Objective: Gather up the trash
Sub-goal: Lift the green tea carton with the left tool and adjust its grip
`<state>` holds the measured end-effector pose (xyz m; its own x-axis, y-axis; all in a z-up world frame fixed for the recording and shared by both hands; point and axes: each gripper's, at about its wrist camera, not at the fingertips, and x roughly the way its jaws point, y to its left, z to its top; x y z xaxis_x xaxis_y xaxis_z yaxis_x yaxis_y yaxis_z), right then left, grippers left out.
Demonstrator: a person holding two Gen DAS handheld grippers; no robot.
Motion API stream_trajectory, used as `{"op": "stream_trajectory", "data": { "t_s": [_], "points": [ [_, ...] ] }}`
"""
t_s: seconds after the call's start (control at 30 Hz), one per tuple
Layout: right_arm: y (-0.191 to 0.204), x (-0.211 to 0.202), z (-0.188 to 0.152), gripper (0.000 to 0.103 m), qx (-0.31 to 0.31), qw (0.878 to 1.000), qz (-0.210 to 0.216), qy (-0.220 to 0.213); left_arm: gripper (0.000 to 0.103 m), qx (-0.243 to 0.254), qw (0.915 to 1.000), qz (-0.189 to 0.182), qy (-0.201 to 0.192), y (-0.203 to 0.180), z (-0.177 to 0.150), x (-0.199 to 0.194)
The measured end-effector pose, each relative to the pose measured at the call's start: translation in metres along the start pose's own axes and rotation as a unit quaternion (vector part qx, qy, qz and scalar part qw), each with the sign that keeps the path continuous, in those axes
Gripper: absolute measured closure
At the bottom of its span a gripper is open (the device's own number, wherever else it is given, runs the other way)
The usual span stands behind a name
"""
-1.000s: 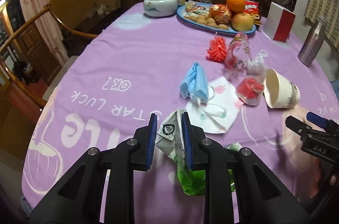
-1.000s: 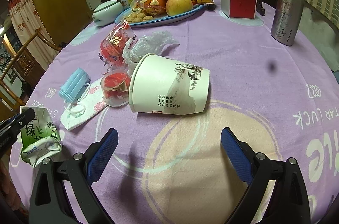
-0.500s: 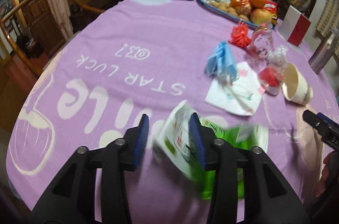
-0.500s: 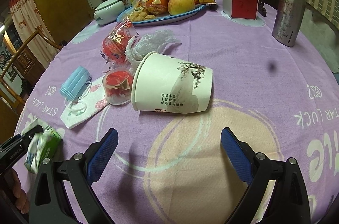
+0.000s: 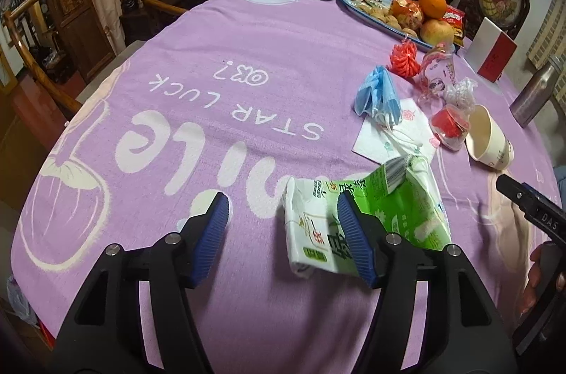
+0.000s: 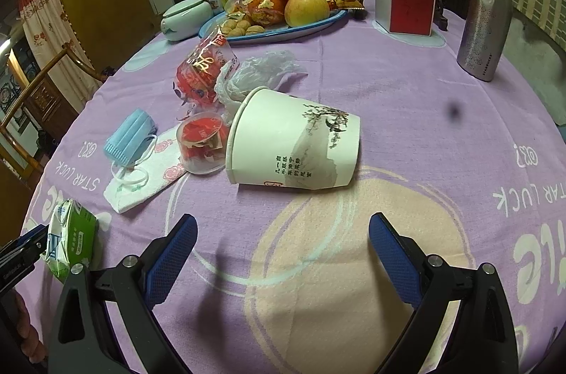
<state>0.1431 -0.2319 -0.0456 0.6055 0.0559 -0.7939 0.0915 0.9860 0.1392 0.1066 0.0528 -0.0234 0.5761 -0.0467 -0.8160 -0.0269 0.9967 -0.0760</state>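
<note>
**Left gripper lets go of the carton**

The left gripper (image 5: 281,234) has just been opening, and its blue pads now stand spread, the crumpled green-and-white drink carton (image 5: 368,218) lying on the purple printed tabletop (image 5: 226,56) between them. The carton leans against the right-hand pad; the other pad is clear of it, so nothing is pinched.

Over on the other side, the right gripper (image 6: 283,241) hangs wide open above the cloth, nothing between its fingers. Just beyond it a white paper cup with an ink landscape print (image 6: 295,144) lies on its side, mouth toward a small clear plastic tub with red wrappers inside (image 6: 202,146). Beside that sit a folded blue face mask (image 6: 129,135) on a white floral napkin (image 6: 148,176), a crumpled clear plastic bag (image 6: 258,73) and a red-printed clear wrapper (image 6: 201,71).
</note>
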Motion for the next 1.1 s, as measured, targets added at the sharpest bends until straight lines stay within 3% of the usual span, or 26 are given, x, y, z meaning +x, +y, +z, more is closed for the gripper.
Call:
{"op": "stream_trajectory", "data": {
  "t_s": [0.13,0.3,0.63,0.77,0.9,1.1],
  "points": [
    [0.0,0.0,0.0,0.007,0.001,1.0,0.0,-0.001,0.04,-0.008,0.9999,-0.006,0.01,0.002,-0.007,-0.006],
    [0.004,-0.003,-0.001,0.007,-0.002,1.0,0.004,-0.004,0.039,-0.053,0.9973,-0.039,0.033,0.007,-0.016,-0.015],
    [0.003,-0.01,0.0,0.007,-0.004,1.0,0.01,-0.014,0.04,-0.142,0.9803,-0.086,0.107,0.008,-0.028,0.0],
    [0.003,-0.012,0.0,0.007,-0.005,1.0,0.013,-0.017,0.041,-0.174,0.9747,-0.091,0.106,0.009,-0.024,0.002],
    [0.003,-0.012,0.0,0.007,-0.006,1.0,0.014,-0.017,0.052,-0.206,0.9678,-0.1,0.104,0.011,-0.016,0.005],
    [0.004,-0.013,0.0,0.007,-0.007,1.0,0.015,-0.019,0.056,-0.214,0.9637,-0.114,0.112,0.003,-0.011,0.008]
  ]
}}
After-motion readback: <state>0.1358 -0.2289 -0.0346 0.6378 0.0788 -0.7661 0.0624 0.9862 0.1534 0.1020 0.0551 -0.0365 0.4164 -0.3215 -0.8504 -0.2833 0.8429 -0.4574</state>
